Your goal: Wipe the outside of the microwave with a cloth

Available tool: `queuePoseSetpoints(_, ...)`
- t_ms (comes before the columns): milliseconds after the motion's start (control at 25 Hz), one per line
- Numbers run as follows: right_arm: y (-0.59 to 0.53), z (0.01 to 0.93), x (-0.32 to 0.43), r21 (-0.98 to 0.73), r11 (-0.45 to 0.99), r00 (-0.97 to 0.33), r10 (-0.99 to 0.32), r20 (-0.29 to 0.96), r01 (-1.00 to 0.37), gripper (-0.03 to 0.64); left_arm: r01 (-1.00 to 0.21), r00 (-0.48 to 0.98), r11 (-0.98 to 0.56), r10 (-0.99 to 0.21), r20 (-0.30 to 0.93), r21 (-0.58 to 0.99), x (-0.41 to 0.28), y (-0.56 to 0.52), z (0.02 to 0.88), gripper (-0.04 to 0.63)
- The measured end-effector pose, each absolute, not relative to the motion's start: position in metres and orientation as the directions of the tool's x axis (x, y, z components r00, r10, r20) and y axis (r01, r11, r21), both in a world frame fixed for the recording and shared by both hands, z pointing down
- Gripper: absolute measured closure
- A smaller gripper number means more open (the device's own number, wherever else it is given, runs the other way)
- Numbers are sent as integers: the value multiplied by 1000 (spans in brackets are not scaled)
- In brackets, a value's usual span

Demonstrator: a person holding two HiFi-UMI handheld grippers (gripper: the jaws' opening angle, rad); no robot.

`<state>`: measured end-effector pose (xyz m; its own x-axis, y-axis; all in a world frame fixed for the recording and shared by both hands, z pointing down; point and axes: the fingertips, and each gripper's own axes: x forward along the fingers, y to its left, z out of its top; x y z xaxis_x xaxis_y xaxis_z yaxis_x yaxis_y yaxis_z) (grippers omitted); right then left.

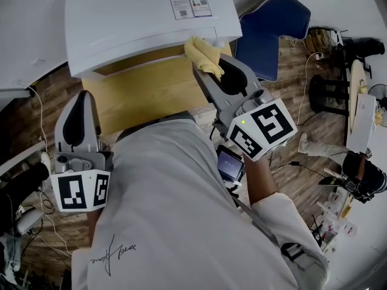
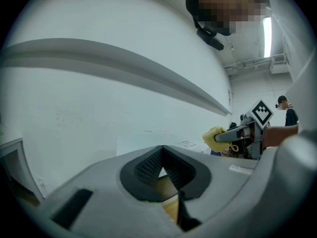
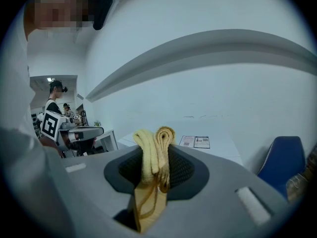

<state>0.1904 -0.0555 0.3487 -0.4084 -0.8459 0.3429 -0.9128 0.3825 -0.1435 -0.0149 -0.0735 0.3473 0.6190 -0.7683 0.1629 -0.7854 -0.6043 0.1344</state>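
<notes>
The white microwave (image 1: 139, 17) stands at the back of a wooden table (image 1: 145, 95), with a printed label (image 1: 190, 6) on top. My right gripper (image 1: 204, 62) is shut on a folded yellow cloth (image 1: 204, 53), and the cloth touches the microwave's lower front edge near its right corner. In the right gripper view the cloth (image 3: 153, 150) bulges out between the pads (image 3: 181, 170), with the microwave (image 3: 218, 143) beyond. My left gripper (image 1: 84, 96) hovers over the table's left part, shut and empty. Its own view shows its tips (image 2: 162, 168) closed, the microwave (image 2: 143, 135) ahead and the cloth (image 2: 214, 138) at right.
A blue chair (image 1: 269, 26) stands right of the microwave. Farther right are a black stool (image 1: 329, 89), cables and clutter on the wooden floor. A white surface (image 1: 18, 47) lies at the left. Other people stand far off in both gripper views.
</notes>
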Motion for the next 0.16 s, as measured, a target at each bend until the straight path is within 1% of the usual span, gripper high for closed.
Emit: queuePoseSetpoints(160,-58,349,185,-142,385,-410,-841,352,-912,502,-776,631,-616,-758,169,134,-14,-75,348,600)
